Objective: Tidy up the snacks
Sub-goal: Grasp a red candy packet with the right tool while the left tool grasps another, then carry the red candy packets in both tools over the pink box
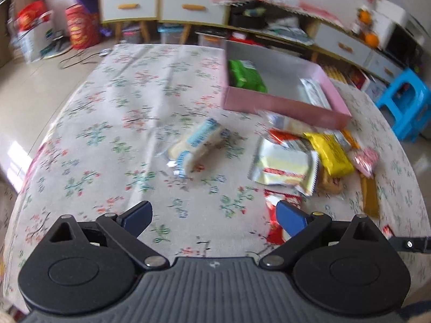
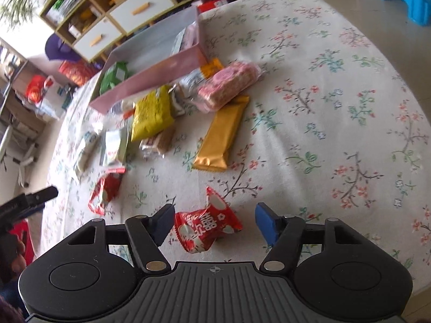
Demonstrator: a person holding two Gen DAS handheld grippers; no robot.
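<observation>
My right gripper (image 2: 215,223) points down at a red snack packet (image 2: 207,226) lying on the floral tablecloth. The packet sits between the jaws, close to the left finger, with a gap to the right finger; the gripper is open. My left gripper (image 1: 214,215) is open over bare cloth, its right finger above another red packet (image 1: 280,215). Farther on lies a loose heap: a clear pack of white wafers (image 1: 196,145), a pale yellow packet (image 1: 282,167), a yellow packet (image 1: 331,153), a pink packet (image 2: 229,83) and a gold bar (image 2: 221,137). The pink box (image 1: 282,107) holds a green packet (image 1: 245,75) and a white one (image 1: 315,91).
The round table's edge curves around both views, with floor beyond it. Low cabinets with white drawers (image 1: 188,6) line the far wall. A blue stool (image 1: 404,105) stands on the right. The tip of the left gripper (image 2: 40,196) shows at the left edge of the right wrist view.
</observation>
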